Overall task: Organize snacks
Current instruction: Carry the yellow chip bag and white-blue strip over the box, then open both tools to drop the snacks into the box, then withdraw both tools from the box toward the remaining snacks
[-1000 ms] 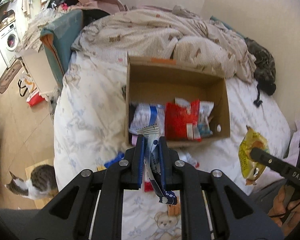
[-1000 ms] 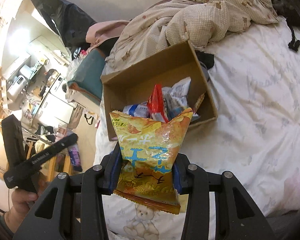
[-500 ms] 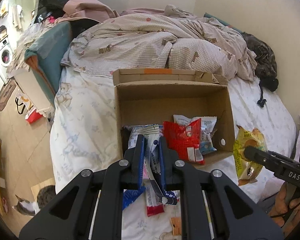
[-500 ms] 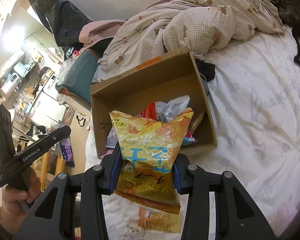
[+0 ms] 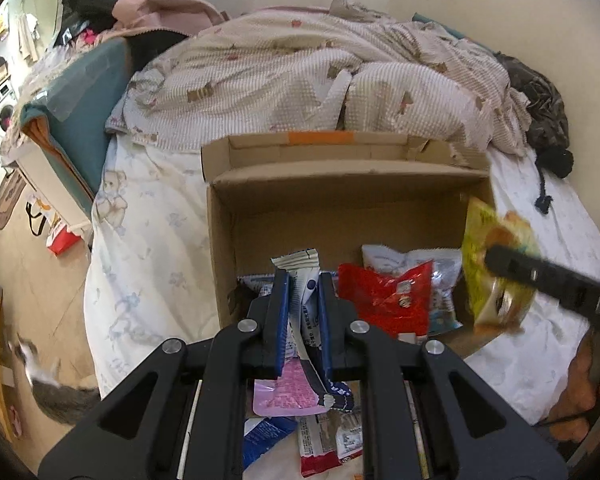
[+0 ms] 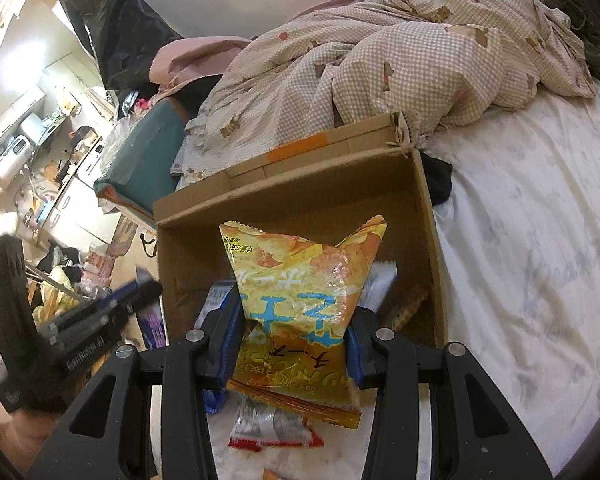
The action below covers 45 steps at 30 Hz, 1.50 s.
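An open cardboard box lies on the bed and also shows in the right wrist view. Inside are a red snack bag and white-blue packets. My left gripper is shut on a slim white-blue snack packet, held over the box's near edge. My right gripper is shut on a yellow chip bag, held over the box's near side; that bag also shows blurred in the left wrist view.
Loose packets lie on the sheet in front of the box: pink, blue, red-white. A rumpled checked blanket lies behind the box. A cat is on the floor at left. A wall is at right.
Both grippers have moved forward and closer to the box with their snacks. The yellow chip bag now hangs over the box's right part. The cat has shifted on the floor.
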### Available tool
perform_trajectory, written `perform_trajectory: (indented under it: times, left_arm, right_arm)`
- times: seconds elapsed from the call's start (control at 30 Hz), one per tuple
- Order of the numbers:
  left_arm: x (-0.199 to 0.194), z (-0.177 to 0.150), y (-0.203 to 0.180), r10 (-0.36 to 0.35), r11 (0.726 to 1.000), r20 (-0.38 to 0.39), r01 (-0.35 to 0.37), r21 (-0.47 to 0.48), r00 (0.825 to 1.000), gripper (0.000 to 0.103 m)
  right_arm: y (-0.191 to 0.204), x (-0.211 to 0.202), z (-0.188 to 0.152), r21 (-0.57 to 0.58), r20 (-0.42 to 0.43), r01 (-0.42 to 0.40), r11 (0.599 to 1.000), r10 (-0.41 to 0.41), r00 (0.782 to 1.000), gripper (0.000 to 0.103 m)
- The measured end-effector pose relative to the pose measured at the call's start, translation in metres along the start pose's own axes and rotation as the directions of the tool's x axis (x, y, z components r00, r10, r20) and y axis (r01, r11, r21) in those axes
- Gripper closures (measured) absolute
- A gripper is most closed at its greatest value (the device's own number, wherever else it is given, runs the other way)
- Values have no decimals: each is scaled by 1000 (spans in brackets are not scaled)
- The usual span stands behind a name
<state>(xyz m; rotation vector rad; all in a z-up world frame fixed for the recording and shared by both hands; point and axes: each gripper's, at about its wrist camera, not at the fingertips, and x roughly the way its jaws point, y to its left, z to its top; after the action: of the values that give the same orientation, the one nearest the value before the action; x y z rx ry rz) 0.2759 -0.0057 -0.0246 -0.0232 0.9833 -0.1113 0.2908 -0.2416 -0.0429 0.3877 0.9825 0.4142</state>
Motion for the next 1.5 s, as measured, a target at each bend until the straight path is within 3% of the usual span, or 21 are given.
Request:
perform_trajectory:
  times: [0.2, 0.53, 0.57, 0.63, 0.67, 0.7, 0.87, 0.9, 0.97, 1.03, 1.23, 1.5]
  left_arm:
    - [16, 1, 6, 37, 999, 3, -37, 5, 999, 92]
    - [23, 11, 10, 19, 999, 29, -18, -41, 999, 90]
    - [23, 12, 9, 22, 999, 17, -21, -39, 1000, 83]
    - [25, 12, 7, 26, 999, -4, -26, -32, 1000, 54]
    - [24, 12, 7, 23, 999, -4, -23, -32, 1000, 35]
    - [22, 11, 6, 21, 999, 6, -21, -34, 1000, 27]
    - [19, 9, 8, 24, 999, 22, -23, -36, 999, 27]
    - [19, 9, 9, 24, 999, 21, -23, -44, 999, 27]
    - [19, 9, 14, 17, 997, 19, -16, -71, 1000, 27]
    - [18, 9, 19, 7, 995, 20, -5, -95, 1000, 27]
    - [13, 10, 32, 16, 990, 53, -9, -139, 998, 27]
    - [10, 9, 41, 26, 985, 56, -16, -171, 998, 27]
  right_arm:
    - [-13, 38, 16, 47, -99, -43, 998, 47, 994, 57]
    - [-23, 48, 20, 67, -106, -7, 998, 14, 994, 56]
    - [-24, 48, 20, 71, -106, -11, 997, 19, 994, 56]
    - [-25, 48, 20, 80, -107, -14, 997, 23, 994, 56]
    - [-26, 48, 19, 85, -107, -17, 996, 26, 994, 56]
    - [-25, 49, 20, 88, -107, -18, 996, 27, 994, 56]
    - [-23, 47, 20, 78, -99, -17, 997, 24, 995, 51]
    - [-22, 46, 21, 76, -95, -20, 997, 27, 995, 47]
    - [-20, 43, 23, 70, -73, -17, 997, 22, 997, 26]
    - [-18, 35, 25, 62, -27, -5, 998, 6, 1000, 20]
    - [-28, 9, 34, 92, 63, -9, 996, 3, 998, 20]
    - [-38, 11, 34, 131, 34, -13, 991, 9, 999, 20]
